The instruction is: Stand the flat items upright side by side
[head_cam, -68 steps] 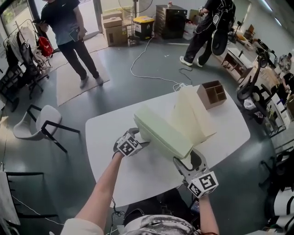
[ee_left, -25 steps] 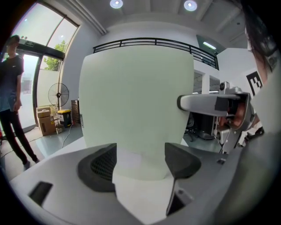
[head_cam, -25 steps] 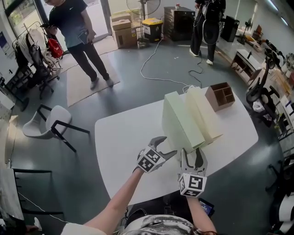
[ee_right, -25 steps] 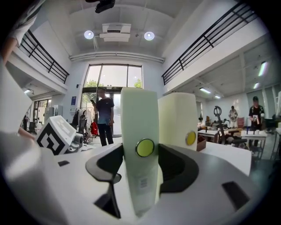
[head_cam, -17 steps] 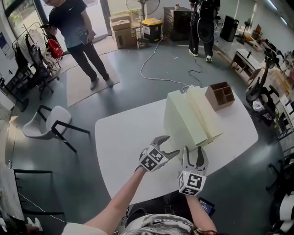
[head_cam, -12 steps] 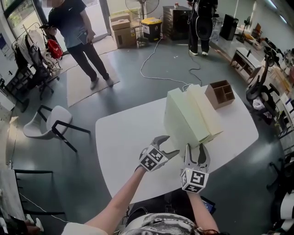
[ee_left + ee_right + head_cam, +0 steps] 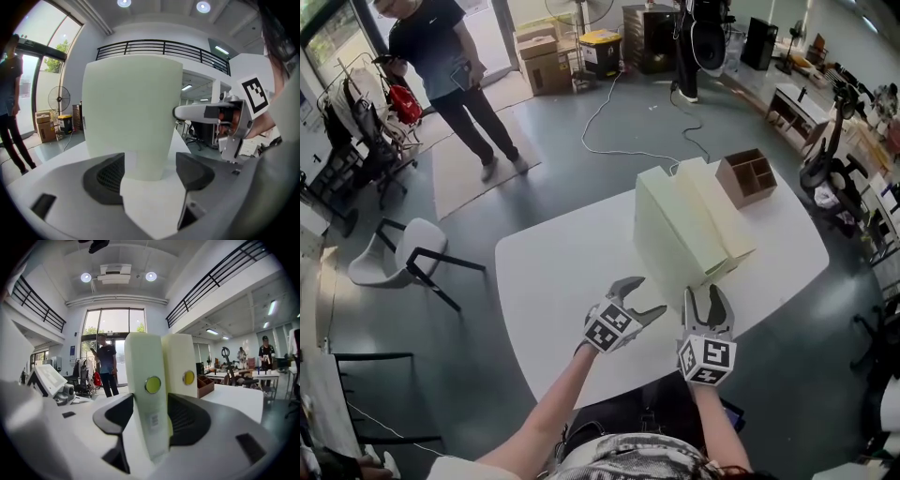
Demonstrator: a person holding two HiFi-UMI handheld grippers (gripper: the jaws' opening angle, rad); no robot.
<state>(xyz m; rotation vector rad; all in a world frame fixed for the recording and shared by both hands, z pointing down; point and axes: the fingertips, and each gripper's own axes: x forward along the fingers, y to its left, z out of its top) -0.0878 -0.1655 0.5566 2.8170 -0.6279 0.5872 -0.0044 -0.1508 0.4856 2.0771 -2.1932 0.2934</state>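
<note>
Two pale green flat boxes stand upright side by side on the white table (image 7: pixel 553 281): the left box (image 7: pixel 670 234) and the right box (image 7: pixel 717 211). My right gripper (image 7: pixel 705 298) is at the left box's near end. In the right gripper view its jaws have just been closing, and both pads (image 7: pixel 180 420) rest against the narrow spine (image 7: pixel 145 404) with the yellow dot; the second box (image 7: pixel 183 366) stands just behind. My left gripper (image 7: pixel 647 295) is open, its jaws apart, with the box's lower corner (image 7: pixel 140 168) just ahead of the tips, untouched.
A brown wooden organiser (image 7: pixel 747 176) sits on the table's far right corner beyond the boxes. The table's near edge runs just under both grippers. A white chair (image 7: pixel 394 262) stands on the floor to the left, and a person (image 7: pixel 450 75) stands farther back.
The left box, earlier slanted between both grippers, now stands upright beside the other. My left gripper has come off it and edged toward its near corner. The right gripper stays at the spine.
</note>
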